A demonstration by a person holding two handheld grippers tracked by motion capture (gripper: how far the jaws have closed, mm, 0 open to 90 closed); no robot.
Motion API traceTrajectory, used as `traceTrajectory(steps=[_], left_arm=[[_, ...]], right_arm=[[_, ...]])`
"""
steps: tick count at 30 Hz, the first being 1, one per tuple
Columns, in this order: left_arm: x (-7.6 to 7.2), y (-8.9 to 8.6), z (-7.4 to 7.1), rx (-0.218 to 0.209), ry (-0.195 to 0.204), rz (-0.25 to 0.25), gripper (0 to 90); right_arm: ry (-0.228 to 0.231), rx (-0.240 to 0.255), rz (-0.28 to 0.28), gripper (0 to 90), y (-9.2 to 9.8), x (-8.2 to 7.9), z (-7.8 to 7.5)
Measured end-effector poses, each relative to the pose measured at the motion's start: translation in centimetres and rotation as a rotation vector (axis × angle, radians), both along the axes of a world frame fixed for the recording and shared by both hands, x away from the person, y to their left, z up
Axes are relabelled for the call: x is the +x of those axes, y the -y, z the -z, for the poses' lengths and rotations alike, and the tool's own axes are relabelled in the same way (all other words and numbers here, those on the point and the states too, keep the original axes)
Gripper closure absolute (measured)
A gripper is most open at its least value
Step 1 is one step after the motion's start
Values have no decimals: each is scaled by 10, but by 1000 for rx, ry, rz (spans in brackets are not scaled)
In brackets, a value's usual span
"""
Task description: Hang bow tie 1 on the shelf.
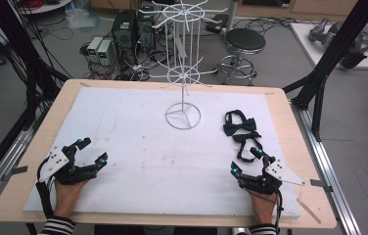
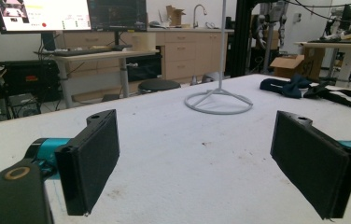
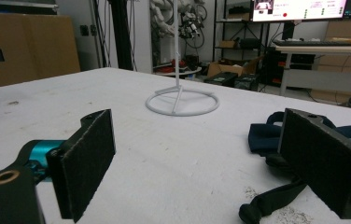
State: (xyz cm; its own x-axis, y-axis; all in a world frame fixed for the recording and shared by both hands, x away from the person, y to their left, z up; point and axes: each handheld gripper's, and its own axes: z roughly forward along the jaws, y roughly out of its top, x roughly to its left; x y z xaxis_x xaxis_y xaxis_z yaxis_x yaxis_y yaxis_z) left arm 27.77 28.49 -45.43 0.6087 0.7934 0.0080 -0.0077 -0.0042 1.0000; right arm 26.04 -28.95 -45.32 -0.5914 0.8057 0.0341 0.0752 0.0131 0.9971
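Note:
A black bow tie [image 1: 239, 126] with its strap [image 1: 246, 144] lies on the white mat at the right; it also appears in the left gripper view [image 2: 289, 87] and the right gripper view [image 3: 267, 135]. A white wire display stand [image 1: 183, 73] rises from a ring base [image 2: 218, 101] [image 3: 182, 102] at the middle back. My left gripper [image 1: 93, 151] rests open near the front left, nothing between its pads [image 2: 92, 161]. My right gripper [image 1: 246, 160] is open at the front right, just short of the strap, its pads [image 3: 323, 161] apart and holding nothing.
The white mat [image 1: 138, 147] covers a wooden table [image 1: 289, 122]. Behind the table stand a black stool [image 1: 244, 41], computer towers [image 1: 126, 29] and cables on the floor. Black frame posts [image 1: 329, 58] flank the right side. The mat's middle is bare.

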Motion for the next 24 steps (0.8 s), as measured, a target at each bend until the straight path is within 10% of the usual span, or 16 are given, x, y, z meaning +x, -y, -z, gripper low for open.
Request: traceTrajectory(steps=[24], left_arm=[[0,0,0,-1,2,0,159]], right_arm=[[10,-8,13,104,-1,-1,0]])
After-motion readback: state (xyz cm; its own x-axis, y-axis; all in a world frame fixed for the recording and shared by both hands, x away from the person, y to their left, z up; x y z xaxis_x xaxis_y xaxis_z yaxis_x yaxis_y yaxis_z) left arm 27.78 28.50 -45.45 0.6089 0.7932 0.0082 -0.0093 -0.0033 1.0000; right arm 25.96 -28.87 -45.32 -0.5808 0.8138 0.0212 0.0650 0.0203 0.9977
